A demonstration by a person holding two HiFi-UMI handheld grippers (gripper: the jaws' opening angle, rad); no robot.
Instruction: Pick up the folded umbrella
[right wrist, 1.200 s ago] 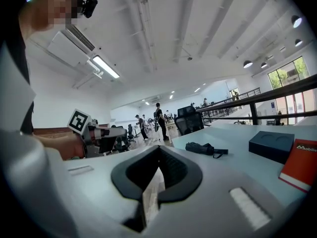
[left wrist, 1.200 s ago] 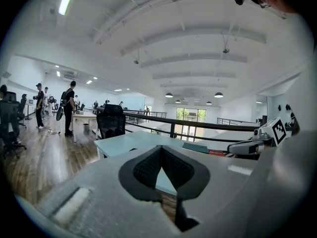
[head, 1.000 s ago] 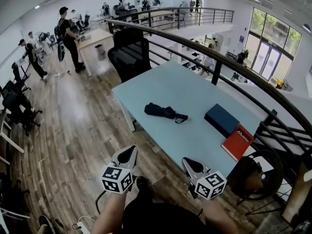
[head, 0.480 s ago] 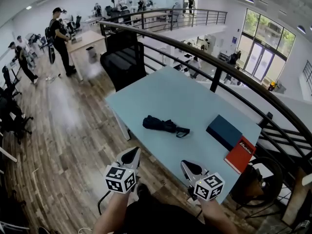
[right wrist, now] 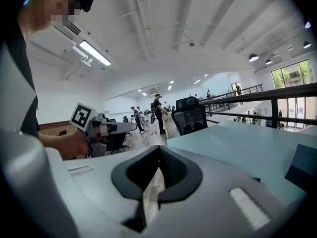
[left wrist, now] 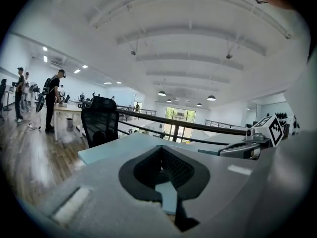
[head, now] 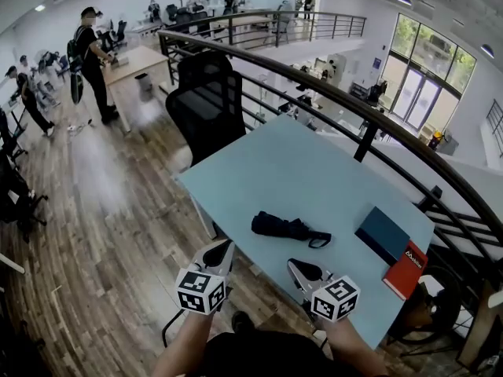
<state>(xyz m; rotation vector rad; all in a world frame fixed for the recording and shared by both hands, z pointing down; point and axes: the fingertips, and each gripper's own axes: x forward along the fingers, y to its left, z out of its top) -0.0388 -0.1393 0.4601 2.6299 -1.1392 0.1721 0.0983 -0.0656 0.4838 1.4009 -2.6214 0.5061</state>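
The folded black umbrella (head: 287, 228) lies with its strap loop to the right, near the front edge of the light blue table (head: 314, 163). My left gripper (head: 223, 249) hovers just off that edge, down and left of the umbrella, shut and empty. My right gripper (head: 293, 266) is over the table's front edge just below the umbrella, also shut and empty. In the left gripper view the left gripper (left wrist: 161, 148) has its jaw tips together, facing the tabletop. In the right gripper view the right gripper (right wrist: 159, 148) looks the same. Neither gripper view shows the umbrella.
A dark blue book (head: 383, 234) and a red book (head: 406, 269) lie at the table's right end. A black office chair (head: 208, 104) stands at the far left corner. A dark railing (head: 338, 93) runs behind the table. People (head: 88, 53) stand far off on the wooden floor.
Both grippers and the head have come forward to the table; the umbrella now lies just beyond the gripper tips. Both grippers stay shut.
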